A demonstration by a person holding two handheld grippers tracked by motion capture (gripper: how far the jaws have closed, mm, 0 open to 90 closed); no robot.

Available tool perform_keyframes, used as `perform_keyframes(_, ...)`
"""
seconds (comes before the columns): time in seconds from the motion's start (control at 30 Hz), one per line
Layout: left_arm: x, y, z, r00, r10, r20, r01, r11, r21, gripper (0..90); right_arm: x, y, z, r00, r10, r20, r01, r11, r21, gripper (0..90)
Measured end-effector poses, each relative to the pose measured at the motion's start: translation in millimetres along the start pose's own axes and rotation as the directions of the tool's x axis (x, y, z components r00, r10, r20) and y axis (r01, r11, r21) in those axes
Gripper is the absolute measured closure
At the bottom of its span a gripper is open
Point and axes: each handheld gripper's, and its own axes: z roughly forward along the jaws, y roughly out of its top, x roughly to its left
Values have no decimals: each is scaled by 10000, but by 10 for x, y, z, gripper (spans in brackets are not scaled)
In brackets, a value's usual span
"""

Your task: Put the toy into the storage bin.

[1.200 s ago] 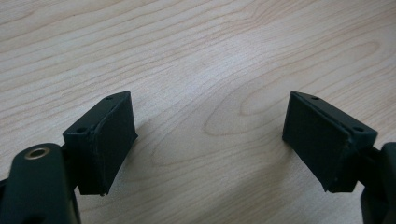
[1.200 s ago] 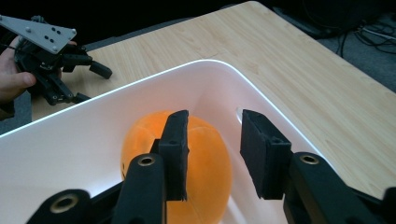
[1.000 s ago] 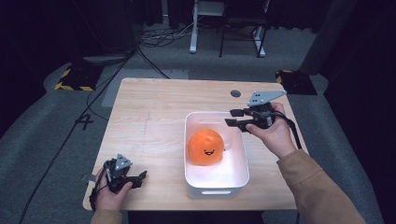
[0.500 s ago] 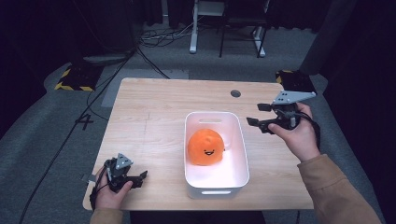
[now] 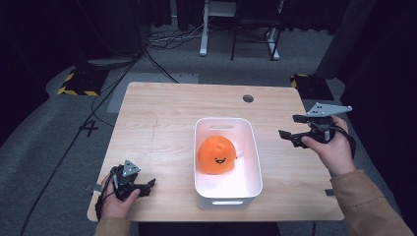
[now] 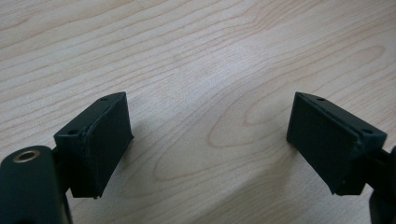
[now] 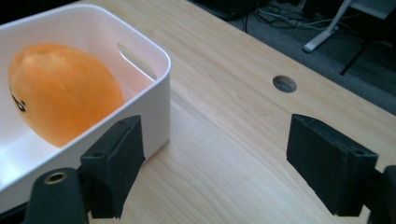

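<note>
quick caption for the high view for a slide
Orange smiley plush sits in the white bin; right claw open beside it, left claw open near the table's front corner.

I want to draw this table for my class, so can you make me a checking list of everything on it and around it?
Surface: wooden table, bare wood with a round hole near the far edge.
Job's things: orange plush ball with a smiley face lies inside the white bin at mid-table.
Clutter: nothing seen.
Grippers: left gripper open at the near left corner, nothing between its jaws; right gripper open, right of the bin, jaws just been opening, nothing between them.
Cables: black cables run over the floor on the far left.
Surroundings: grey floor, yellow-black striped blocks, chair legs beyond the table.
</note>
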Motion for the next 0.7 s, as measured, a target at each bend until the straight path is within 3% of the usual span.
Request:
perform_keyframes(0.13, 2, 0, 0, 10000, 1, 59, -1, 10000, 6, 142, -54, -93, 9, 9991, 135, -402, -114, 9986, 518, 200)
perform_keyframes(0.17, 2, 2, -3, 10000, 10, 47, -10, 10000, 51, 142, -69, -147, 16, 9993, 53, -368, -26, 9972, 746, 199)
perform_keyframes(0.4, 1, 0, 0, 10000, 1, 72, -1, 10000, 15, 142, -130, -343, 40, 9991, 382, -192, -364, 9956, 866, 202)
perform_keyframes(0.7, 2, 1, 0, 10000, 9, 61, -9, 10000, 12, 142, -171, -700, 152, 9955, 881, -360, -806, 9818, 1722, 198)
